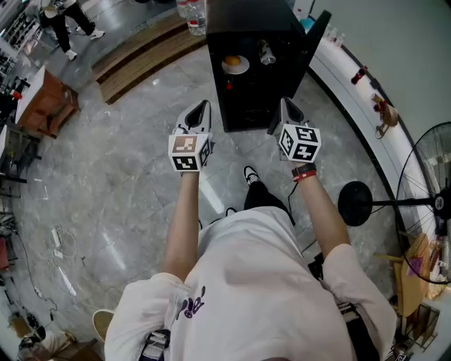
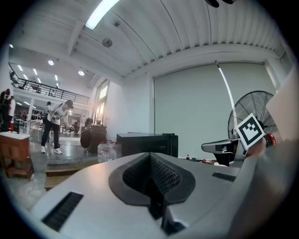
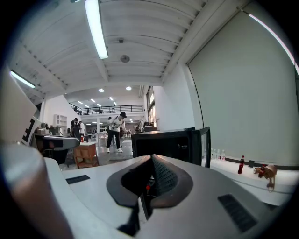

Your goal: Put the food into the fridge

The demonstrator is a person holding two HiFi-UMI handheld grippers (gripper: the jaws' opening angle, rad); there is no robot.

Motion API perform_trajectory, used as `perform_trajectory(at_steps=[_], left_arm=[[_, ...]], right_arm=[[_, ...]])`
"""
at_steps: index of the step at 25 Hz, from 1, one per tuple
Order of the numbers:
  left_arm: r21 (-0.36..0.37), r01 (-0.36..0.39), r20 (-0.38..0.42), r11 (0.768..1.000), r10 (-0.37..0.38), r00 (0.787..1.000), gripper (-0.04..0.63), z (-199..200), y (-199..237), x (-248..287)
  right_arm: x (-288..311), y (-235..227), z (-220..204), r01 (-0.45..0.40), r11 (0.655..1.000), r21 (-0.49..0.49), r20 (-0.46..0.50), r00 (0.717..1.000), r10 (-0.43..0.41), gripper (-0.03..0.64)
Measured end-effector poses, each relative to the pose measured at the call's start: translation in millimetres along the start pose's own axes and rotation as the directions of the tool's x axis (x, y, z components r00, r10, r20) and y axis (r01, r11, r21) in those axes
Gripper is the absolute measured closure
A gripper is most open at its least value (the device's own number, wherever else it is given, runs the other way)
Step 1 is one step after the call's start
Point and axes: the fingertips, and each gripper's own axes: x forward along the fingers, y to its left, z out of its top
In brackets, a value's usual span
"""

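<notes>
A round orange fruit [image 1: 234,61] sat on a small white plate [image 1: 237,69] on a shelf inside the black box-shaped fridge [image 1: 246,17]. Beside it stood a small pale container [image 1: 266,55], too small to identify. So the food appeared to be already in place, with the fridge's black door [image 1: 318,34] swung open to the right.

The left gripper [image 1: 203,106] and the right gripper [image 1: 285,104] were both held level just in front of the fridge. Each had its jaws pressed together with nothing between them.

The main risk, in my judgement, lay with that open door. The right gripper was near its edge, and a careless swing could knock it or slam it hard enough to roll the fruit off the plate. Pushing it with closed jaws could also slip, leaving the door ajar.

Around the fridge there was little in the way:
- Clear plastic water bottles [image 1: 196,14] and a low wooden platform [image 1: 141,56] lay behind it.
- A brown wooden table [image 1: 46,99] stood well apart on the left.
- A black pedestal fan [image 1: 430,204] stood on the right, its round base [image 1: 355,203] near the person's right side.
- A red-capped dark bottle [image 1: 360,74] rested on the white curved ledge [image 1: 394,151].
</notes>
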Motion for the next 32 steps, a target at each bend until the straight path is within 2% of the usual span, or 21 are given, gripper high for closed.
perform_trajectory(at_steps=[9,15,32], left_arm=[[0.005,-0.025,0.011,1.0,0.025,1.0,0.577,2.2,-4.0,-4.6],[-0.003,-0.03,0.012,1.0,0.03,0.999,0.577,0.1,-5.3,-2.9],[-0.02,-0.023,0.021,1.0,0.024,0.999,0.577,-1.0,-5.0,-4.0]], right_arm=[[-11.2,-6.3,6.3,0.029,0.999,0.023,0.027,0.999,-0.03,0.612],[-12.6,-8.2,3.9,0.038,0.999,0.001,0.024,0.999,-0.038,0.607],[-13.6,1.1,-1.2,0.008,1.0,0.001,-0.006,1.0,-0.008,0.607]])
